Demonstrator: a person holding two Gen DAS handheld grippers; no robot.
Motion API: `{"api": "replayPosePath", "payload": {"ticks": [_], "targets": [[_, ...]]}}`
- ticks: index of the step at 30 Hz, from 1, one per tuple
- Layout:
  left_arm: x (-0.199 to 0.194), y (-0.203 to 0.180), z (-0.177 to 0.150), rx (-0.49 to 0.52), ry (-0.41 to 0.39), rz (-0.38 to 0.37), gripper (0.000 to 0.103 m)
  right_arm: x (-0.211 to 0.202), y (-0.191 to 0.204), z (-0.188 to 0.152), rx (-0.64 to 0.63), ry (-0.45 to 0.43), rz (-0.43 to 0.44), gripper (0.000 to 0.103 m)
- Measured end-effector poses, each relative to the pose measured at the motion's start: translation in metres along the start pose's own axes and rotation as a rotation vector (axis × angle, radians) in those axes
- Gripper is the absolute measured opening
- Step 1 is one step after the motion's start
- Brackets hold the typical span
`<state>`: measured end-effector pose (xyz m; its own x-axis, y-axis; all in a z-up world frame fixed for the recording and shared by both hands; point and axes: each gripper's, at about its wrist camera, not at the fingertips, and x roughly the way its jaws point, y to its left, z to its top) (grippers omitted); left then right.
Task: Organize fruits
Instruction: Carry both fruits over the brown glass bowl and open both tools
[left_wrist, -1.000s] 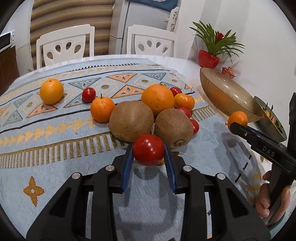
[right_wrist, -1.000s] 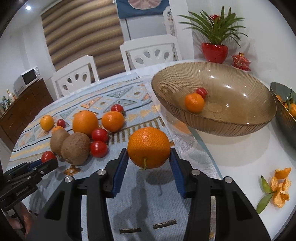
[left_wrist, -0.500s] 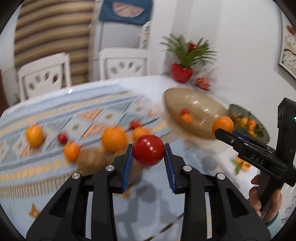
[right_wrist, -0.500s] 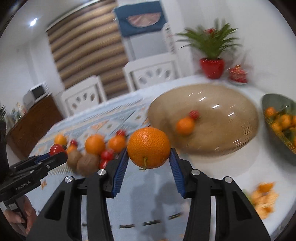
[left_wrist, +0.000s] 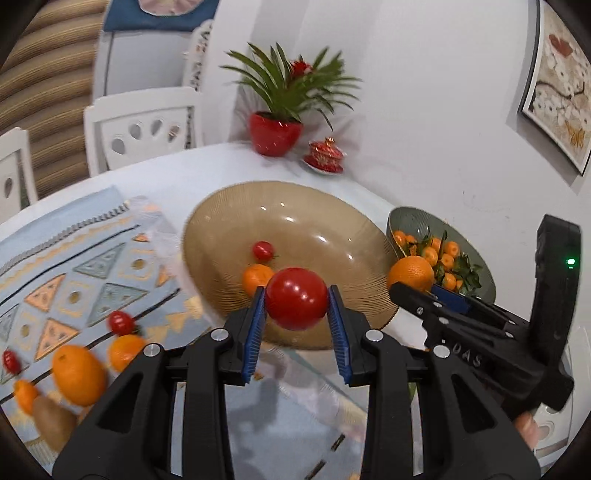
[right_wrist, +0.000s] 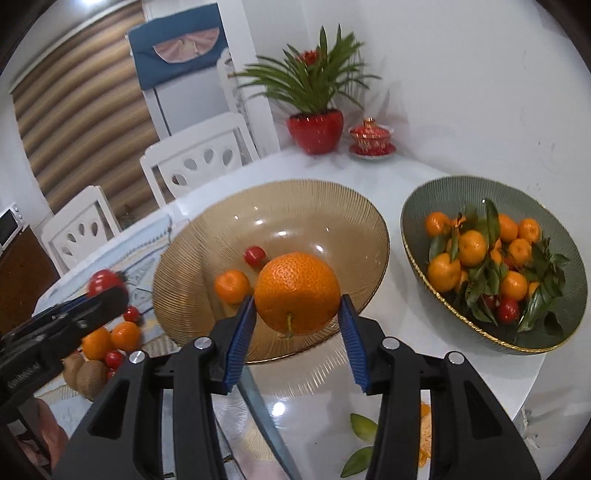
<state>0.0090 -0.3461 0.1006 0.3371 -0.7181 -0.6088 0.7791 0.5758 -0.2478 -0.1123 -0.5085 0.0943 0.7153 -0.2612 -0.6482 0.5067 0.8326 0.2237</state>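
White table (right_wrist: 399, 306): left gripper (left_wrist: 296, 308) clamps tomato (left_wrist: 296, 298); right gripper (right_wrist: 297, 310) clamps orange (right_wrist: 297, 291), stem seemingly down.

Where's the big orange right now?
The orange is clamped in the right hand-held gripper, held at the near rim of the amber bowl, left of the green bowl.

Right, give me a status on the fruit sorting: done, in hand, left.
Done: a small orange and a cherry tomato lie in the amber bowl. In hand: the left gripper holds a tomato, the right gripper an orange, both near that bowl. Left: oranges, tomatoes and kiwis on the mat.
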Motion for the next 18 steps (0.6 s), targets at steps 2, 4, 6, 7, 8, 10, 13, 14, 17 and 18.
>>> {"api": "replayPosePath", "payload": {"ticks": [2,4,6,7,8,10,13,14,17,18], "targets": [[0.013,0.0,0.001,0.004,0.014,0.002,0.032,0.006,-0.001,0.003,0.001,0.006,-0.004,0.045],[0.023,0.001,-0.001,0.002,0.031,0.002,0.032,0.01,0.0,0.003,-0.007,0.006,-0.024,0.045],[0.031,0.003,-0.001,-0.005,0.043,-0.002,0.032,0.016,0.0,0.004,-0.012,0.013,-0.042,0.045],[0.035,0.004,-0.002,-0.01,0.054,-0.006,0.032,0.018,0.0,0.004,-0.014,0.017,-0.046,0.045],[0.039,0.005,-0.002,-0.012,0.065,-0.005,0.032,0.021,0.001,0.003,-0.018,0.022,-0.049,0.045],[0.045,0.005,-0.004,-0.012,0.076,0.009,0.032,0.024,0.003,0.001,-0.034,0.02,-0.069,0.045],[0.054,0.007,-0.005,-0.021,0.092,0.002,0.032,0.03,0.007,-0.003,-0.068,0.018,-0.118,0.045],[0.056,0.007,-0.006,-0.015,0.094,0.002,0.032,0.032,0.006,-0.004,-0.067,0.024,-0.115,0.045],[0.058,0.005,-0.007,-0.006,0.094,0.01,0.033,0.033,0.004,-0.006,-0.068,0.022,-0.118,0.045],[0.058,0.004,-0.007,-0.004,0.093,0.011,0.034,0.033,0.003,-0.005,-0.069,0.021,-0.125,0.046]]}}
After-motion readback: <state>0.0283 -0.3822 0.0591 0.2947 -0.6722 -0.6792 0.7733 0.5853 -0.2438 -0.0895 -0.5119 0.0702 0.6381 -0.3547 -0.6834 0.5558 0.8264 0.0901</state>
